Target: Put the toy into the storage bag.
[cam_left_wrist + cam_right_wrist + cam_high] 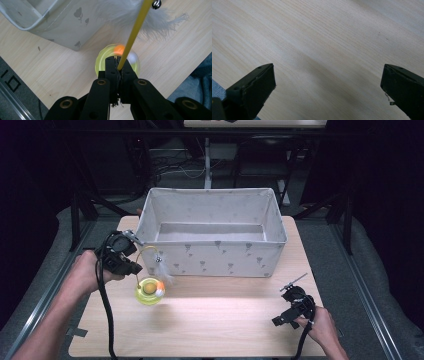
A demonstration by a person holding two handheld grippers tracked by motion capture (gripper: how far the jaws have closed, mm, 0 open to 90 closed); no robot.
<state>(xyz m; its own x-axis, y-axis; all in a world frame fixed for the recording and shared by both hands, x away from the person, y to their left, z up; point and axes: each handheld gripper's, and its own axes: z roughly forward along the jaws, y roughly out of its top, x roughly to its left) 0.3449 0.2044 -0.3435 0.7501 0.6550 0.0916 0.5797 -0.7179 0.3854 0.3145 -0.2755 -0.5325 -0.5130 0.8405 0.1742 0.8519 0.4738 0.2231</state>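
Cat toy pinched by its wire

Left gripper (119, 65) is clamped tight on the yellow wire (133, 37) of the cat toy (149, 291), beside the fabric bin (212, 260); right gripper (328, 82) sits wide open over the table (324, 37), holding nothing.

In the left gripper view, at the lower left of the frame, a dark grey mat (11, 82) beside the tabletop (62, 72) bears black outlined marks that look like the characters "1" and "0", seen tilted; whether they are digits or letters cannot be told. The fabric box (62, 25) at the upper left carries only small grey flower prints, no wording. Nothing else can be read.
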